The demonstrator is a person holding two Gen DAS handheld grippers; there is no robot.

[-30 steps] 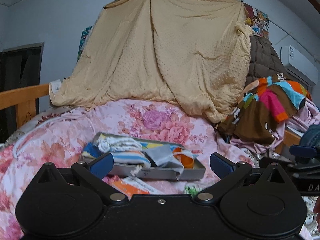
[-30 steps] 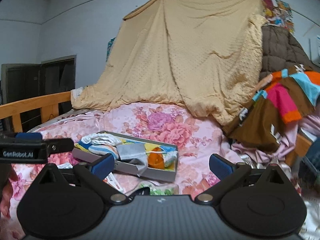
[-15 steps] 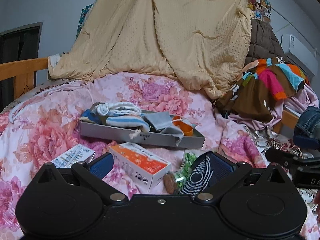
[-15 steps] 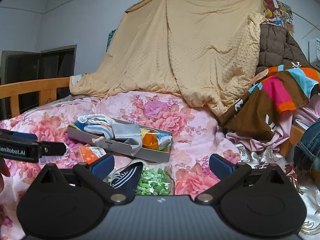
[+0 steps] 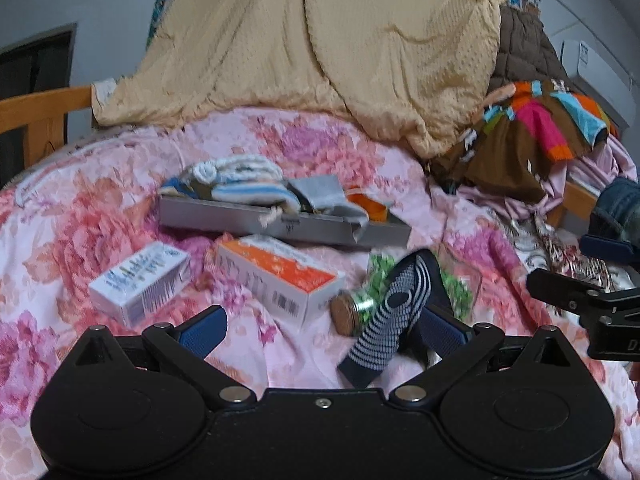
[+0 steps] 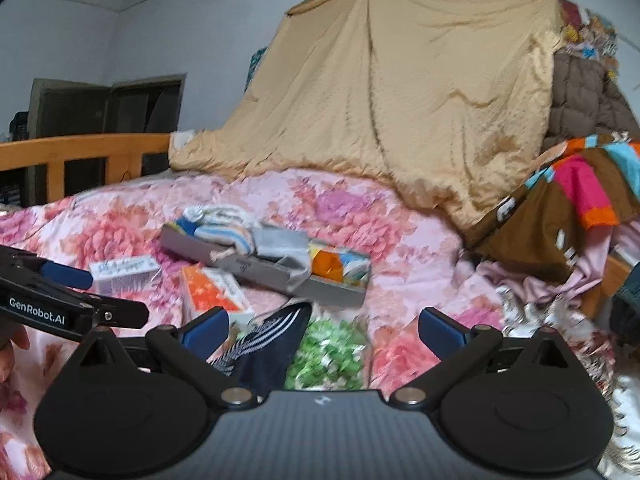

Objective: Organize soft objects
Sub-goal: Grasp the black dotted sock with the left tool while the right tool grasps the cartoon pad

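tray [image 5: 280, 222]: grey, shallow, long; sits on the flowered bed cover [image 5: 64, 216], mid-bed. already holds several rolled or folded socks: a white and blue striped bundle [image 5: 240, 182], a grey one [image 5: 324, 196] draped over the front wall, an orange piece [image 5: 370, 206] at the right end. judged as the sorted part of the job.

dark striped sock [image 5: 394, 312]: navy with white rings, loose on the bed cover, in front of the tray and apart from it. lies just ahead of the left tool [image 5: 320, 326], close to its right finger; touching cannot be told. judged as the next item still to be put away.

left tool: fingers spread wide, holding nothing.

right tool [image 6: 322, 326]: fingers spread wide, empty; the same sock [image 6: 268, 336] lies by its left finger.

other items on the bed, not soft, outside the tray: orange and white carton [image 5: 280, 276], white carton [image 5: 140, 280], small jar with a brown lid [image 5: 352, 310] lying on its side, green crinkled packet [image 6: 328, 354] beside the sock.

background: tan blanket [image 5: 320, 48] hung up behind, pile of bright clothes [image 5: 540, 128] at the right; whether these belong to the job cannot be told.

progress: judged well begun; at least one sock left to pick up and lay in the tray.
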